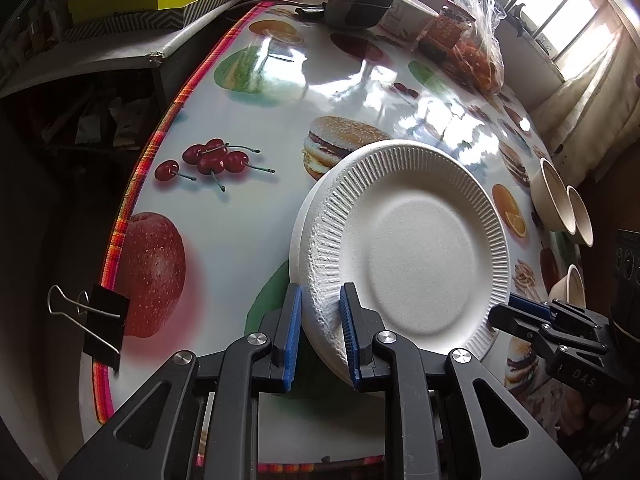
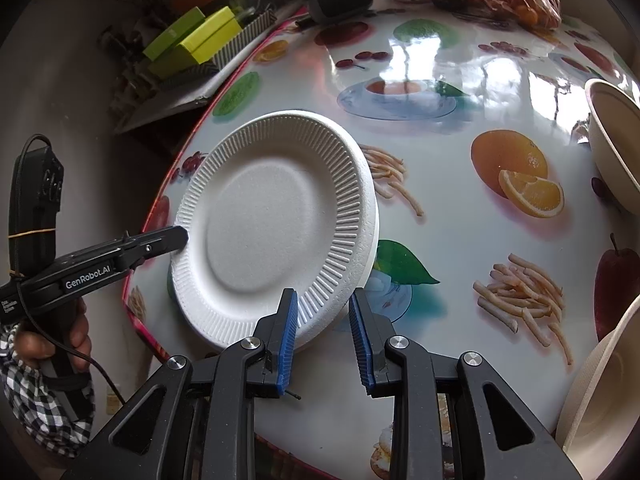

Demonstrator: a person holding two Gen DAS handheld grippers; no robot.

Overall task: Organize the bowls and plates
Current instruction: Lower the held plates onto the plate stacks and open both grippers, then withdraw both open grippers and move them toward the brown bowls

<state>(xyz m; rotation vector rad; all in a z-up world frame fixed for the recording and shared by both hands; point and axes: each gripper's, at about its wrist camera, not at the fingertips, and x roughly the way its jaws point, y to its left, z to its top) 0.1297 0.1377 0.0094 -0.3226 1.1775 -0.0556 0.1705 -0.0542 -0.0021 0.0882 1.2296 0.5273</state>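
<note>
- Our left gripper [image 1: 320,332] is clamped on the near rim of the top plate [image 1: 408,248], crumpling it; plate tilted over a second plate [image 1: 298,248] on the table [image 1: 224,208].
- Our right gripper [image 2: 323,338] has its jaws narrow around the same plate's rim on the other side; whether the pads pinch, we cannot tell.
- Bowls [image 1: 560,200] sit well apart at the right table edge.
- Step, we judge: stacking plates.
- Next: lower the top plate, square it on the lower one, then let go.
</note>
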